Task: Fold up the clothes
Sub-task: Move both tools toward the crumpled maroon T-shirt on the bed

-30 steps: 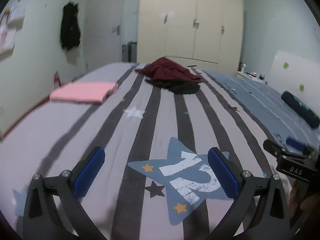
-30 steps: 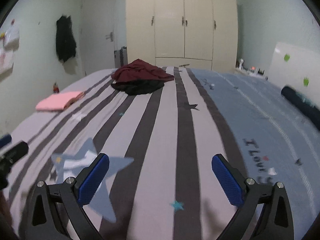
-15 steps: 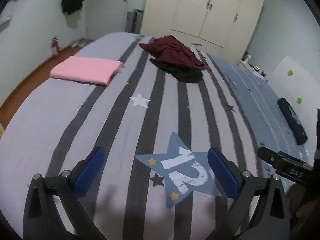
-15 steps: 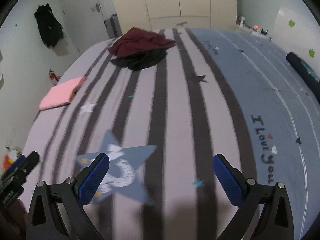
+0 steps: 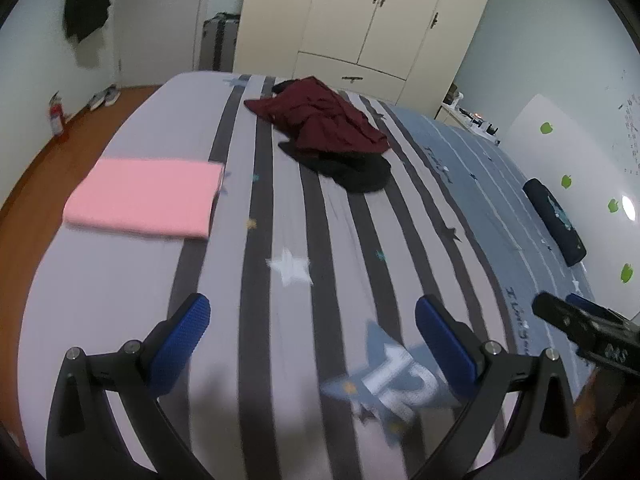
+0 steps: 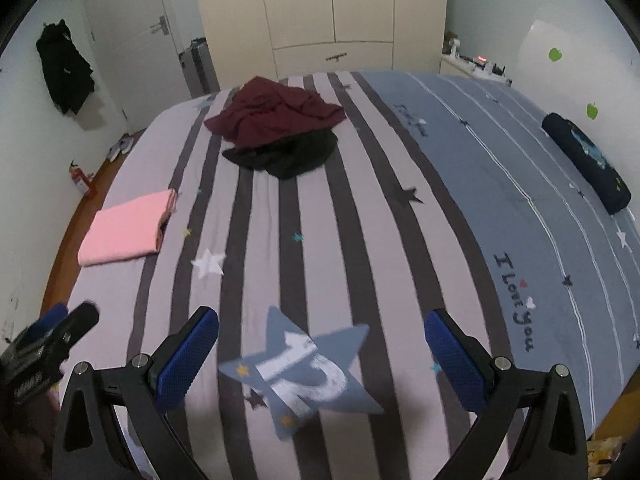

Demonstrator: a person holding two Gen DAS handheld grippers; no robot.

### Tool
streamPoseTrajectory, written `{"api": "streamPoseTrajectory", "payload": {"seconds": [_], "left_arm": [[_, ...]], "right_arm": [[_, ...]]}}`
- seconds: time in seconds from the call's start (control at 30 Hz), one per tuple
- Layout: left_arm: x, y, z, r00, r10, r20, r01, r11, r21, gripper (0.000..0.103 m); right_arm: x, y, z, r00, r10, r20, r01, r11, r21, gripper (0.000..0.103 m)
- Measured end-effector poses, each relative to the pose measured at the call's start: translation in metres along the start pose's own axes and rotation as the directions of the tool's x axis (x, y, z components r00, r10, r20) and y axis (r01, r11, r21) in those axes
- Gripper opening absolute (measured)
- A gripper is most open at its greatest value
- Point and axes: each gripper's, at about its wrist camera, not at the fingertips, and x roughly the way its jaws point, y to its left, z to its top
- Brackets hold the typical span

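Both grippers hang above the near end of the bed [image 6: 304, 216] with jaws spread wide and nothing between them. In the left wrist view the left gripper [image 5: 308, 332] has its blue pads [image 5: 188, 328] over grey and dark stripes; the right gripper's tip shows at that view's right edge. In the right wrist view the right gripper [image 6: 322, 350] frames a blue star patch [image 6: 308, 372] printed "12", which lies on the cover just beyond the pads. The left gripper's tip shows at the lower left of that view.

Farther on, near the bed's left edge, a pink garment [image 5: 144, 196] lies folded into a flat rectangle, well apart from both grippers. A small white star [image 6: 208, 263] is printed on the cover between it and the patch.

Toward the far end, around the middle of the striped half, a maroon garment [image 6: 272, 114] lies crumpled on top of a black one [image 6: 288, 156], both unfolded. On the far right of the bed's blue half rests a dark bolster [image 6: 586, 160].

Beyond the bed stand a cream wardrobe [image 6: 332, 4], a door [image 6: 128, 20] and a grey suitcase [image 5: 218, 44]; a dark garment [image 6: 64, 68] hangs on the left wall.
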Motion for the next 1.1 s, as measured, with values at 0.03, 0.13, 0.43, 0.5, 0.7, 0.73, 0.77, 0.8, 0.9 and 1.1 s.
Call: {"api": "streamPoseTrajectory", "payload": {"seconds": [0.03,0.13,0.43,0.5,0.7,0.73,0.77,0.8,0.9,1.1], "left_arm": [[0.009,0.003,0.006,1.0,-0.004,0.009,0.004,1.0,0.004,0.102],[0.043,0.011,0.024,0.999,0.022,0.035,-0.023,1.0,0.021,0.102],[0.188,0.01,0.066,0.996,0.093,0.001,-0.093,0.994,0.061,0.093],[0.225,0.007,0.082,0.994,0.105,-0.011,-0.104,0.993,0.058,0.087],[0.319,0.006,0.125,0.988,0.156,-0.016,-0.154,0.986,0.062,0.075],[0.331,0.007,0.13,0.986,0.169,-0.018,-0.167,0.983,0.073,0.075],[0.348,0.006,0.135,0.984,0.178,-0.026,-0.174,0.98,0.096,0.075],[0.362,0.005,0.139,0.981,0.191,-0.04,-0.185,0.975,0.122,0.075],[0.392,0.005,0.153,0.973,0.227,-0.041,-0.217,0.961,0.173,0.069],[0.414,0.0,0.181,0.976,0.218,-0.003,-0.213,0.959,0.186,0.057]], "right_arm": [[0.006,0.004,0.004,1.0,0.002,0.008,-0.002,1.0,-0.002,0.102],[0.033,0.014,0.014,0.999,0.019,0.038,-0.019,1.0,-0.013,0.102],[0.161,0.01,0.079,0.994,0.083,0.07,-0.08,0.996,-0.05,0.102],[0.188,0.009,0.1,0.992,0.102,0.07,-0.097,0.992,-0.08,0.102],[0.255,0.002,0.156,0.986,0.141,0.088,-0.13,0.984,-0.126,0.102],[0.267,0.0,0.163,0.986,0.143,0.085,-0.13,0.982,-0.134,0.102],[0.277,-0.001,0.169,0.986,0.143,0.081,-0.13,0.981,-0.144,0.102],[0.287,-0.003,0.174,0.987,0.144,0.076,-0.131,0.98,-0.152,0.102],[0.309,-0.013,0.178,0.987,0.149,0.059,-0.138,0.978,-0.155,0.102],[0.343,-0.033,0.172,0.989,0.143,0.029,-0.138,0.983,-0.12,0.102]]}}
